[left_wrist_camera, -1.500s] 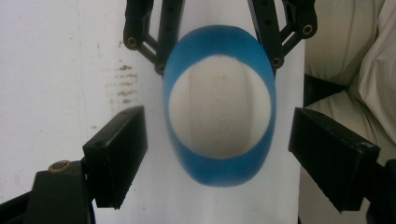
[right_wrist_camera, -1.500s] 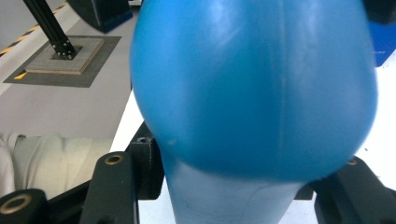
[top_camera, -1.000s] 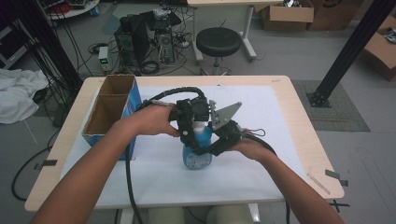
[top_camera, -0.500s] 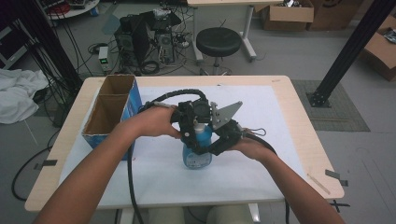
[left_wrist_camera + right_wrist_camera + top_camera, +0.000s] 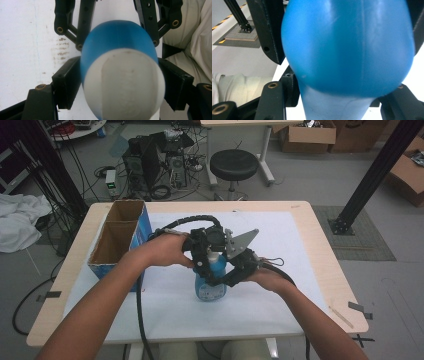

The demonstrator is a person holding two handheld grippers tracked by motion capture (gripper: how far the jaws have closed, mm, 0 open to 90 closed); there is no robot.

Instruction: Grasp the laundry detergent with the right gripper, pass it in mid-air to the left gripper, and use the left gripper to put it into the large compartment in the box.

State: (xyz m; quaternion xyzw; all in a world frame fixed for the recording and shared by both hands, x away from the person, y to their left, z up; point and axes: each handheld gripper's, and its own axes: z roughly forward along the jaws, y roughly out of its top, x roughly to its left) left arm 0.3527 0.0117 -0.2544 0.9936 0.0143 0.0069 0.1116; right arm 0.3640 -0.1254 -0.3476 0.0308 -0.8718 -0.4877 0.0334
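Bottle [image 5: 211, 281] upright, clamped between left tool [image 5: 204, 251] and right tool [image 5: 235, 270]

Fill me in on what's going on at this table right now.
A person stands at a table covered in white paper, with a gripper in each hand. Both grippers meet at a blue bottle that stands upright near the middle. The left gripper has its jaws on either side of the bottle's white cap end; the right gripper has its jaws around the blue body. An open cardboard box with blue sides sits at the table's left edge, apart from the bottle.
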